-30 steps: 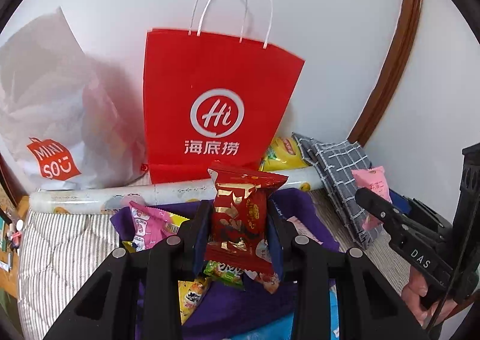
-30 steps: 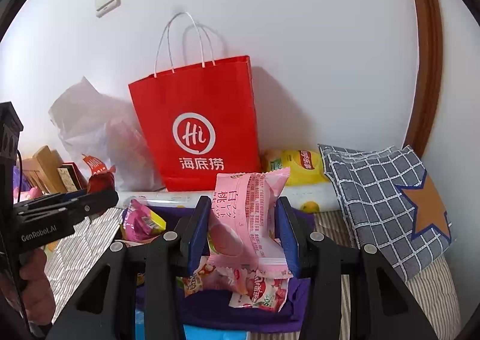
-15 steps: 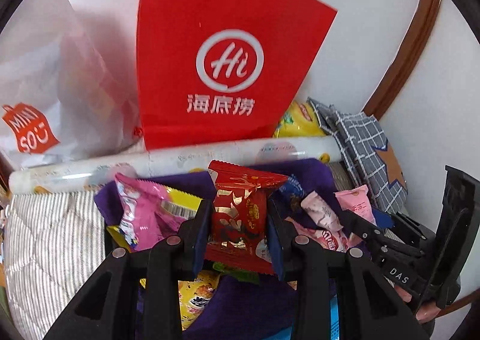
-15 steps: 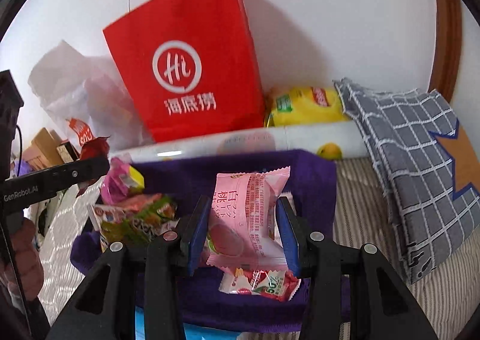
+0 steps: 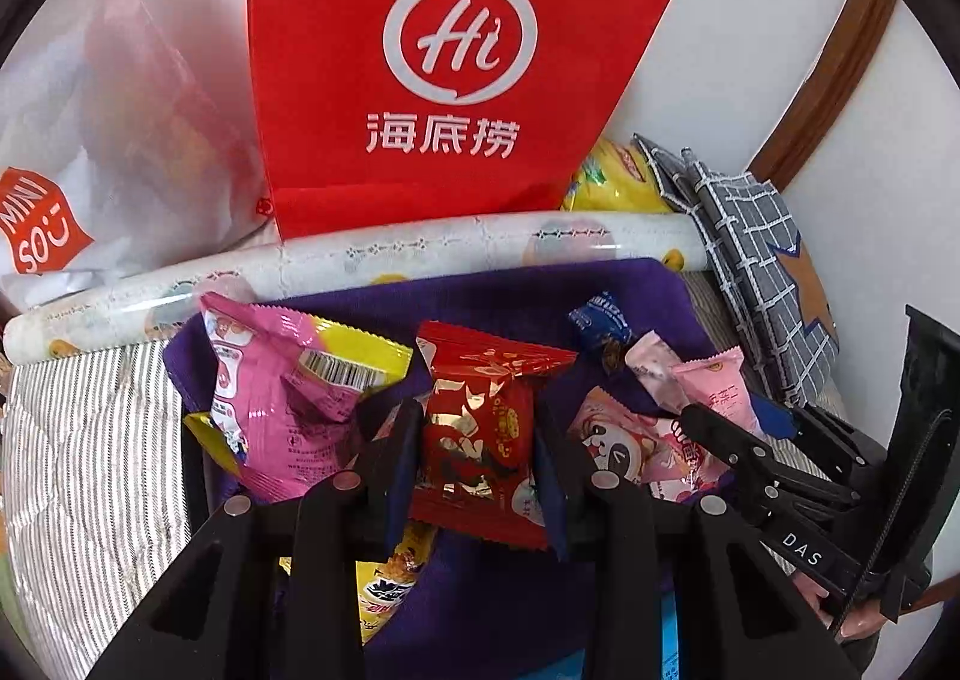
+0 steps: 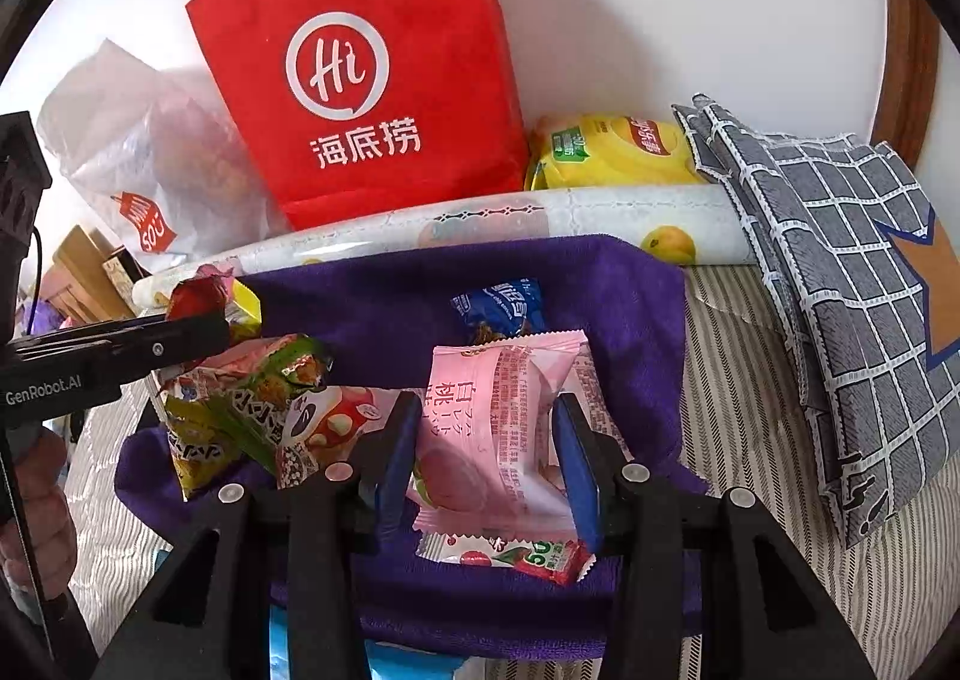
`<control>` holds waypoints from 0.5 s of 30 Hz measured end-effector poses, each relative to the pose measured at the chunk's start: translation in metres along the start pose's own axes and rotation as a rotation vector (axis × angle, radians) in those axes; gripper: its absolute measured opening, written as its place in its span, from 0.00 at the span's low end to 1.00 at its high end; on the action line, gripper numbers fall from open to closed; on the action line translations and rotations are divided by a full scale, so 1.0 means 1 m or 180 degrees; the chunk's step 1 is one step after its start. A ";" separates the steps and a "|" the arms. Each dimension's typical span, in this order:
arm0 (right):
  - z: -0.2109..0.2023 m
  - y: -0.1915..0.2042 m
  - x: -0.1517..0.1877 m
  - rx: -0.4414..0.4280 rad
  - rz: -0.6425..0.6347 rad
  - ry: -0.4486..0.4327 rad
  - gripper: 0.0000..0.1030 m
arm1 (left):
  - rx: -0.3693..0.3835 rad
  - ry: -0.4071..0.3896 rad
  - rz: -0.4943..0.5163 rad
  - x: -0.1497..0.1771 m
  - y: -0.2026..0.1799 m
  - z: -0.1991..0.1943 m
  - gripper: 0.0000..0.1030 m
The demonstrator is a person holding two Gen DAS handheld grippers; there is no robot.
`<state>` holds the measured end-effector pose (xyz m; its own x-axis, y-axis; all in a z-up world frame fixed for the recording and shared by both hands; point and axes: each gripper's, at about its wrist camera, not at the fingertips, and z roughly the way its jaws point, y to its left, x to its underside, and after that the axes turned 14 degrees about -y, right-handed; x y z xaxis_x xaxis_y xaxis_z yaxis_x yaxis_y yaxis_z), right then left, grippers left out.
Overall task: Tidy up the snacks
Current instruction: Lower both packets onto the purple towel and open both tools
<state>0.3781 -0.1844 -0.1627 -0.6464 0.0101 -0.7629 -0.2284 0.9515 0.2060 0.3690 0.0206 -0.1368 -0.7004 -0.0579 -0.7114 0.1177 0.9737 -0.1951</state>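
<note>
My left gripper (image 5: 477, 443) is shut on a red and gold snack packet (image 5: 480, 428), held upright over a purple cloth (image 5: 510, 296) strewn with snacks. A magenta and yellow packet (image 5: 282, 398) lies to its left; pink packets (image 5: 654, 440) lie to its right. In the right wrist view my right gripper (image 6: 486, 458) is shut on a pale pink peach packet (image 6: 504, 434) just above the purple cloth (image 6: 390, 314). A red and green packet (image 6: 510, 554) lies under it, a green packet (image 6: 240, 410) to the left, a blue one (image 6: 498, 308) behind.
A red paper bag (image 6: 366, 74) stands against the wall behind a rolled printed sheet (image 6: 510, 224). Left of it sits a white plastic bag (image 5: 90, 140); right are a yellow chip bag (image 6: 606, 152) and a grey checked cushion (image 6: 840, 272). Striped bedding (image 5: 84, 452) surrounds the cloth.
Both grippers have come down toward the purple cloth and tipped further downward, each keeping its packet. The red bag has slid up the frames and the snack pile fills more of both views.
</note>
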 end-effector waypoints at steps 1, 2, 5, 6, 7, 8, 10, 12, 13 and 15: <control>0.000 0.000 0.000 0.0020 -0.0015 -0.0003 0.44 | -0.0006 0.0009 0.0006 0.001 0.000 0.001 0.33; -0.001 0.001 0.000 0.0033 -0.0034 -0.0009 0.44 | -0.0011 0.0022 0.0012 0.001 0.000 0.001 0.33; -0.003 0.002 0.001 0.0032 -0.0085 -0.0026 0.45 | -0.0031 0.0035 0.0025 0.002 0.000 0.004 0.33; -0.002 0.003 0.001 0.0046 -0.0109 -0.0016 0.45 | -0.0037 0.0043 0.0029 0.002 -0.001 0.004 0.33; -0.002 0.004 0.001 0.0058 -0.0127 -0.0008 0.45 | -0.0039 0.0052 0.0032 0.002 -0.001 0.004 0.33; -0.001 0.005 0.001 0.0069 -0.0144 -0.0003 0.45 | -0.0036 0.0071 0.0033 0.002 -0.002 0.005 0.33; -0.002 0.006 0.002 0.0080 -0.0173 0.0001 0.46 | -0.0047 0.0104 0.0032 0.002 -0.002 0.007 0.35; -0.003 0.006 0.001 0.0092 -0.0186 0.0001 0.54 | -0.0054 0.0108 0.0024 0.002 -0.003 0.007 0.41; -0.004 0.006 0.001 0.0092 -0.0186 -0.0016 0.55 | -0.0069 0.0102 0.0021 0.001 -0.002 0.006 0.45; -0.009 0.006 -0.002 0.0072 -0.0172 -0.0065 0.56 | -0.0101 0.0059 0.0019 0.000 -0.002 0.000 0.57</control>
<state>0.3714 -0.1817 -0.1542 -0.6186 -0.0355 -0.7849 -0.2459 0.9575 0.1505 0.3693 0.0181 -0.1363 -0.7126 -0.0483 -0.6999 0.0996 0.9805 -0.1691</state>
